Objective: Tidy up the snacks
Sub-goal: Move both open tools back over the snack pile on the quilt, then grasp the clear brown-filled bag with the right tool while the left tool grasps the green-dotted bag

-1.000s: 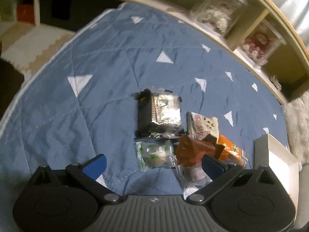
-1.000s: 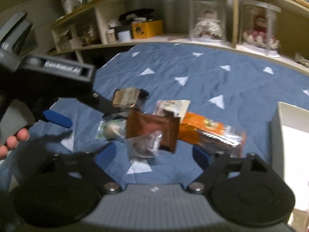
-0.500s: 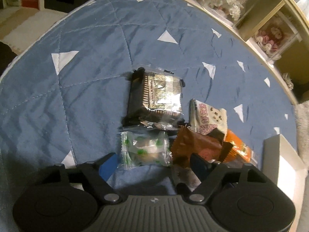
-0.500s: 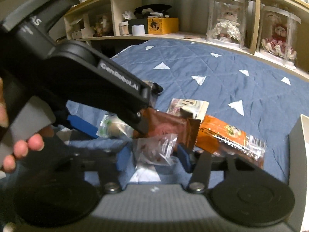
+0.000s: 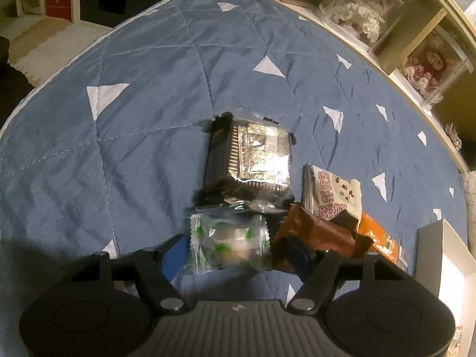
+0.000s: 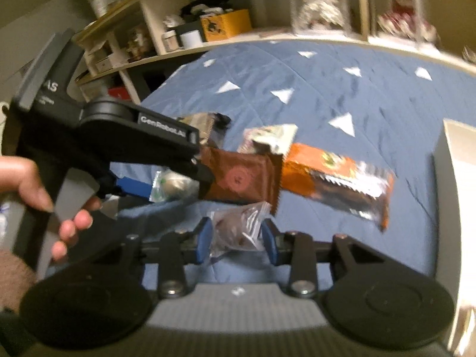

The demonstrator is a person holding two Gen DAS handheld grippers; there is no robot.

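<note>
Snacks lie in a loose cluster on a blue quilted cover with white triangles (image 5: pixel 154 110).

Left gripper (image 5: pixel 235 253): jaws spread wide, holding nothing. A clear wrapper with green dots and a pale round sweet inside (image 5: pixel 229 242) lies between the blue pads, close to the left pad (image 5: pixel 174 255); contact cannot be told. The right pad is partly hidden under the edge of a brown foil packet (image 5: pixel 312 235). Beyond the green-dotted wrapper, touching its far edge, sits a dark ridged tray in clear shiny film (image 5: pixel 250 157). To the right of that lies a white packet with red characters and dark chips printed on it (image 5: pixel 333 192), with an orange packet (image 5: pixel 380 242) partly under the brown one. A white box (image 5: pixel 431 255) stands at the right edge.

Right gripper (image 6: pixel 236 238): jaws narrow, both blue pads (image 6: pixel 203 238) pressed against the sides of a small clear plastic bag with dark brown contents (image 6: pixel 238 232). The bag sits just in front of the brown foil packet (image 6: pixel 241 178). The view is motion-blurred. A person's hand (image 6: pixel 44 202) grips the left tool's handle at the left of this view.
</note>
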